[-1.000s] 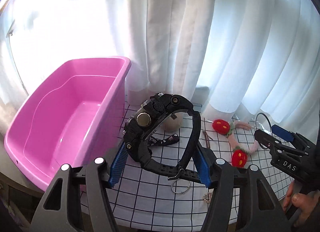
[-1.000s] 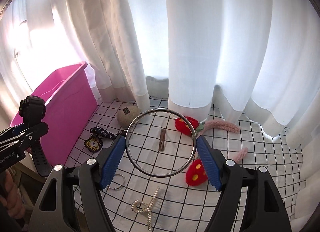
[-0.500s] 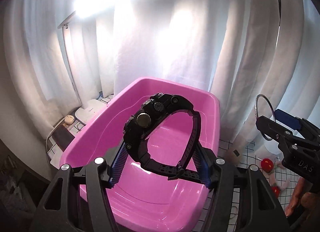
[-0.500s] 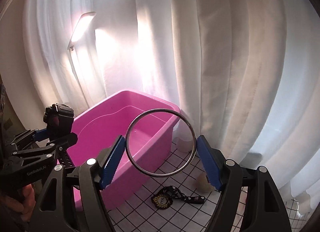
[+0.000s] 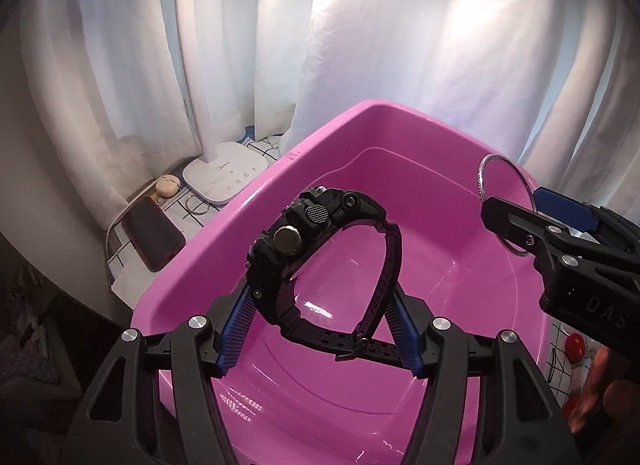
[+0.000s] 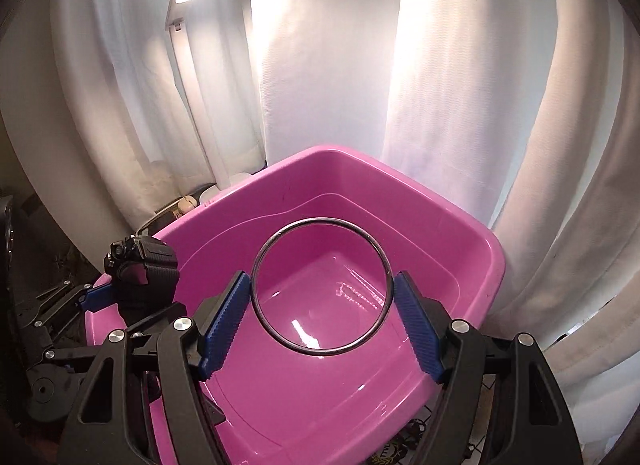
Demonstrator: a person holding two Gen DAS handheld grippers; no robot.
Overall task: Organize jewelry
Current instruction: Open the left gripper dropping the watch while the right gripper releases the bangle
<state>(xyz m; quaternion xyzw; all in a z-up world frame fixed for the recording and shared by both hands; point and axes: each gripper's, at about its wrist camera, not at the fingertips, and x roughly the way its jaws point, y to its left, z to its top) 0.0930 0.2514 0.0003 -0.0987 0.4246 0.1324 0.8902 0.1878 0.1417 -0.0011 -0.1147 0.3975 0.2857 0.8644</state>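
1. Both grippers have swung away from the checked table and now hang over the pink plastic tub (image 5: 400, 117); a second ago the left wrist view showed the tub off to one side, with the strawberry hair pieces and other trinkets laid out ahead.
2. The left gripper (image 5: 318, 335) carries the black sports watch (image 5: 320, 261). Its blue fingers (image 5: 236, 329) press on the outside of the buckled strap loop, so the watch stands up between them, above the tub's floor.
3. The right gripper (image 6: 320, 315) carries the thin metal bangle (image 6: 322, 287). The fingers (image 6: 224, 321) are spread about as far as the ring is wide and pinch it on opposite sides. In the right wrist view the ring frames the tub's shiny bottom.
4. The tub looks empty in both views, so these would be the first pieces to go in.
5. Judging from this, the carry is done and the drop is what remains: either gripper could simply let go, since each load is inside the rim line.
6. The watch is the heavier piece and may tumble and clatter; the bangle may roll on the smooth floor, though the walls should keep it in.
7. Beyond the tub's far side sit a white lamp base (image 5: 226, 181), a smartphone (image 5: 154, 229) and an earbud case (image 5: 168, 185), none involved.
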